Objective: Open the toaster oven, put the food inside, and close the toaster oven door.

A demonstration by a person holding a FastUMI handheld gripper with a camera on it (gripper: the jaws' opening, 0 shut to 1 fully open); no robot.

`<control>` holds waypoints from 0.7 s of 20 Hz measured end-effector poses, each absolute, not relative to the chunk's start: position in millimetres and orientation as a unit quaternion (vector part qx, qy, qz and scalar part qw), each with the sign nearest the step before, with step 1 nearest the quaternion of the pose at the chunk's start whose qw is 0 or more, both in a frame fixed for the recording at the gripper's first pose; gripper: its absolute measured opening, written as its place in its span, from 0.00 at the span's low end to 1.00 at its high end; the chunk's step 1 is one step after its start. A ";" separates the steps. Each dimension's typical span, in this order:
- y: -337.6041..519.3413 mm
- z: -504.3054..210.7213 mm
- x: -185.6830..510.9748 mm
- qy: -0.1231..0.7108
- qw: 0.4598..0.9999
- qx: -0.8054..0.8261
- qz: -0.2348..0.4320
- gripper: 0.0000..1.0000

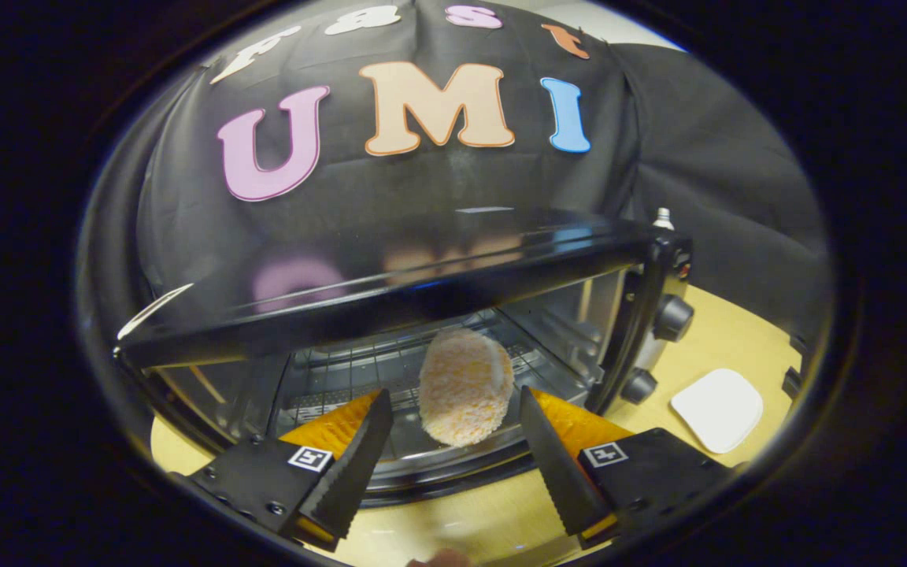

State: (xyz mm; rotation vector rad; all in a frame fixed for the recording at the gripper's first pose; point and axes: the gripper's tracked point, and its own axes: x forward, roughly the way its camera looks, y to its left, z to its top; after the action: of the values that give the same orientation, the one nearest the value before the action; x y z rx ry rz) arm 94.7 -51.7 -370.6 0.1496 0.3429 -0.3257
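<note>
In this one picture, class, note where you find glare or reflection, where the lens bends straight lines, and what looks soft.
Gripper view: the toaster oven has a glossy black top that mirrors the wall behind as blurred colour patches; the fisheye bows its front edge; the breaded patty just ahead of the open gripper is fairly sharp, touching neither finger; the white pad on the table looks bright and featureless.

Surface (705, 335): pale wood-toned top, smooth, lightly glossy, with faint reflections on its near part.

Pad (717, 409): white, flat, roughly square with rounded corners; lies flat on the surface, apart from everything else on it.

Cloth wall (737, 205): black fabric, creased and draped, closing the back and side of the booth beyond the surface.

Small object (663, 218): white and silver-grey, upright against the black cloth; too small to identify.
</note>
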 end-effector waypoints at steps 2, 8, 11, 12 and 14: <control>-50.6 -360.8 77.9 0.168 0.969 0.072 -0.165 0.98; -33.6 -353.0 16.5 0.186 0.966 0.081 -0.158 0.98; -29.4 -360.5 -17.7 0.203 0.964 0.066 -0.157 0.99; -28.6 -362.1 -27.9 0.205 0.964 0.059 -0.158 0.99; -25.3 -366.7 -49.8 0.210 0.964 0.043 -0.156 0.99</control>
State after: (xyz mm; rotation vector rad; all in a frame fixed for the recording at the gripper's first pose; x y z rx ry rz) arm -49.8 -25.3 -366.7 0.0863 0.4247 -0.3148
